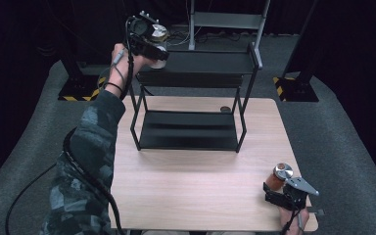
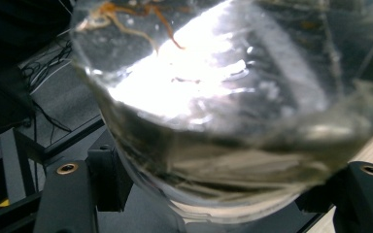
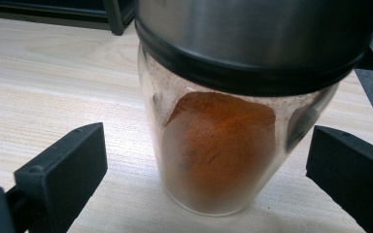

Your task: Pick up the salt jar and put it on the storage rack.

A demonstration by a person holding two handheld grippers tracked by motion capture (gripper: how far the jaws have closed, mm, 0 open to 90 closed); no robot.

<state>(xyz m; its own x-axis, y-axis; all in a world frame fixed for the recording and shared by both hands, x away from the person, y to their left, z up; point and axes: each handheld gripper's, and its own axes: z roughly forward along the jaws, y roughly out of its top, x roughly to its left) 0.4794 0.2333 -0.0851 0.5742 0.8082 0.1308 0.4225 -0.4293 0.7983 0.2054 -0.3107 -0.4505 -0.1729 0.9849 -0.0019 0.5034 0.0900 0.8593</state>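
A clear jar (image 1: 157,49) with a metal lid is clamped in the left gripper (image 1: 149,46) and is held up at the top shelf's left end, above the rack (image 1: 196,81). In the left gripper view the glass (image 2: 223,107) is pinched between the 2 black jaws, with the rack's dark frame below it. It cannot be told whether the jar's base already rests on the top shelf or hangs just over it.

A 2nd jar (image 1: 279,176), filled with orange-brown powder and capped in metal, stands upright on the table (image 1: 186,186), well apart from the rack, near the table's front right corner. The right gripper (image 1: 281,193) is placed just beside it. In the right gripper view the spice jar (image 3: 223,145) is seen between the spread jaws, with a gap on both sides, so it is not yet gripped.

Both shelves of the rack appear bare. The work is judged to be at an early stage: the 1st jar is about to be set down and let go, and the 2nd has yet to be gripped, lifted and carried to the rack.
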